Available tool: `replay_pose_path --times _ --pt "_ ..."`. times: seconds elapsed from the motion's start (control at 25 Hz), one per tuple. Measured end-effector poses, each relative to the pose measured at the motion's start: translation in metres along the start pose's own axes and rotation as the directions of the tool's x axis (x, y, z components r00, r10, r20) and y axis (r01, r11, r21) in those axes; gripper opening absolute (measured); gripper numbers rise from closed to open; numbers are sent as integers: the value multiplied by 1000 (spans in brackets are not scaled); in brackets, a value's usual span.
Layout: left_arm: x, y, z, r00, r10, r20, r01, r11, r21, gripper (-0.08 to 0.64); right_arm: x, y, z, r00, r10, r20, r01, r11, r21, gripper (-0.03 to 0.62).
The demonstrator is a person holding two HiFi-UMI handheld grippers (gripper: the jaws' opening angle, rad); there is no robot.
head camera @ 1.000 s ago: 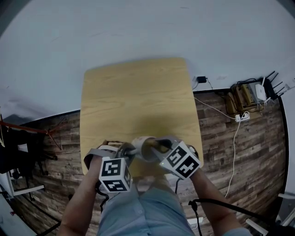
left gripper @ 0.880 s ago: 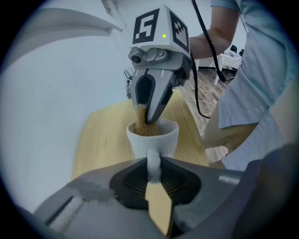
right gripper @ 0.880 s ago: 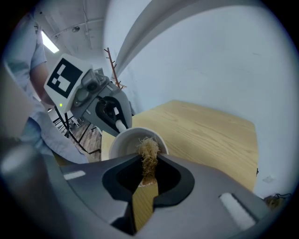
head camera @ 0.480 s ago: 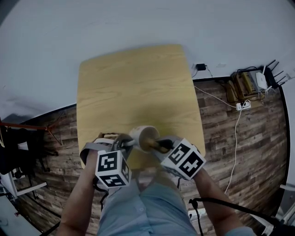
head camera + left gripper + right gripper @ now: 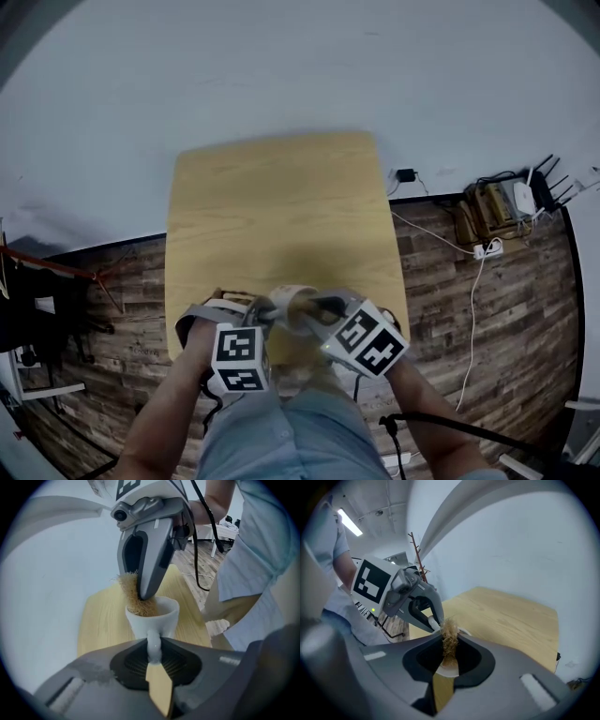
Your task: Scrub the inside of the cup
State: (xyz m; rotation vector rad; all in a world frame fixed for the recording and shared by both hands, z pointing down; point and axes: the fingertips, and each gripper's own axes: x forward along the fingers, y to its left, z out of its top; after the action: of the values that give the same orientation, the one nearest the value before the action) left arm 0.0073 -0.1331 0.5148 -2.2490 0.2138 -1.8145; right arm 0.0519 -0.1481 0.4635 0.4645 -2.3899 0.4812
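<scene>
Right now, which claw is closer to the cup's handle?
Left. The left claw grips the handle; the right claw hangs over the cup's mouth, holding the brush in it.

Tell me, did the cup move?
No. The cup stays by the table's near edge, its handle pinched in the left tongs. Only the camera shifted.

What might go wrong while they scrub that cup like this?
The left gripper pinches the white cup only by its thin handle, so the right gripper pushing the bristly scrubber inside might twist it loose. The cup is held close to the wooden table's near edge; dropped, it might hit the floor.
</scene>
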Motion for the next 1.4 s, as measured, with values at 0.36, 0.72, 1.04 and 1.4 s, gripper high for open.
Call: replay_pose_path --times 0.36,0.72,1.04,1.4 --pt "0 1 -3 1000 -4 -4 4 1000 -5 67 -1 -15 -2 999 -31 16 33 993 -116 57" --pt "-3 0 -1 1000 -9 -3 8 1000 -22 67 -1 -24 -29 995 -96 -1 96 990 -102 57" --pt "-3 -1 2 1000 10 -5 -11 999 -48 66 -3 -5 -52 989 -122 -83 124 992 31 57" --pt "2 1 4 1000 18 16 -17 999 -48 66 14 13 -43 999 -36 -22 40 964 261 55"
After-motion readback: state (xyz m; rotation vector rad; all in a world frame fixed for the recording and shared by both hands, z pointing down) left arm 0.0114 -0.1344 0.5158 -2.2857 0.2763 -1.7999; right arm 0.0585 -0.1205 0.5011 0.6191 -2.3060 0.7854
